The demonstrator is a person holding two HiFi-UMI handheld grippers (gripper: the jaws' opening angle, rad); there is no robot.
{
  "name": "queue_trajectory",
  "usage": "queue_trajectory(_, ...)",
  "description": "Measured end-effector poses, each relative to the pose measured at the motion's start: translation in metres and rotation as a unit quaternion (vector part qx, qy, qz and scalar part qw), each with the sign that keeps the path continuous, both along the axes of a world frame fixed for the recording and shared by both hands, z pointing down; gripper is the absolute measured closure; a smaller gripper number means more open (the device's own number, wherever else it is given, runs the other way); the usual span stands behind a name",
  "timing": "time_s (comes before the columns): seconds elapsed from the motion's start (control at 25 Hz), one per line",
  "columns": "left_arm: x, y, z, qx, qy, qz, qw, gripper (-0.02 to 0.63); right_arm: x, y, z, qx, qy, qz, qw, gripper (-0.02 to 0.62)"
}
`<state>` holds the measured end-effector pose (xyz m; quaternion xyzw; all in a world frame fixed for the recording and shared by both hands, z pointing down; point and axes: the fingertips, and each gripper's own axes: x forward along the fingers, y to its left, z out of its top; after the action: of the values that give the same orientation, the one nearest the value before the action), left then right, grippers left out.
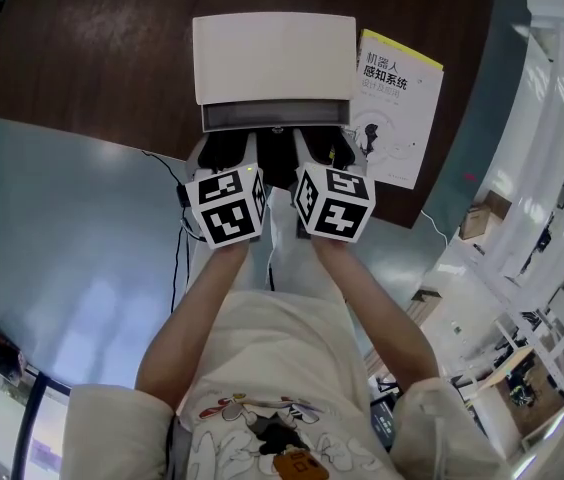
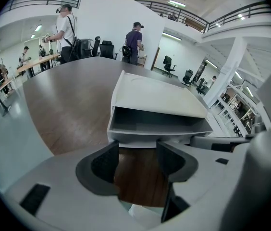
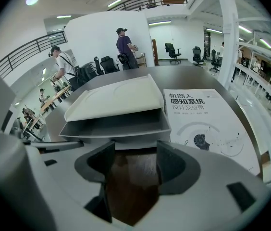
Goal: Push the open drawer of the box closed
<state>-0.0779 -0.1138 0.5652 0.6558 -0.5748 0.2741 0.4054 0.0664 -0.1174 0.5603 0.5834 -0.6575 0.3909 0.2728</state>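
The right claw, jaws apart over bare table, sits just before the pulled-out drawer of the box; a book lies beside it.

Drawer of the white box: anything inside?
The drawer is pulled partly out; its exposed grey interior shows nothing in either gripper view. The rear part, under the box top, is covered and can't be checked.

Bare worktop lies free left of the box; a book lies just beside its right side. Nothing stands between the drawer front and the left tongs or right tongs, both parted and empty.
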Motion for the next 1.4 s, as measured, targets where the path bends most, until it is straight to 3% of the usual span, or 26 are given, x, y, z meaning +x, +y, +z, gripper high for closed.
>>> queue_trajectory(1.4,0.0,-0.026,0.002,0.003,0.002,-0.006,1.0,0.359,-0.001,-0.027,0.001,0.005,-0.005,0.001,1.0,0.322)
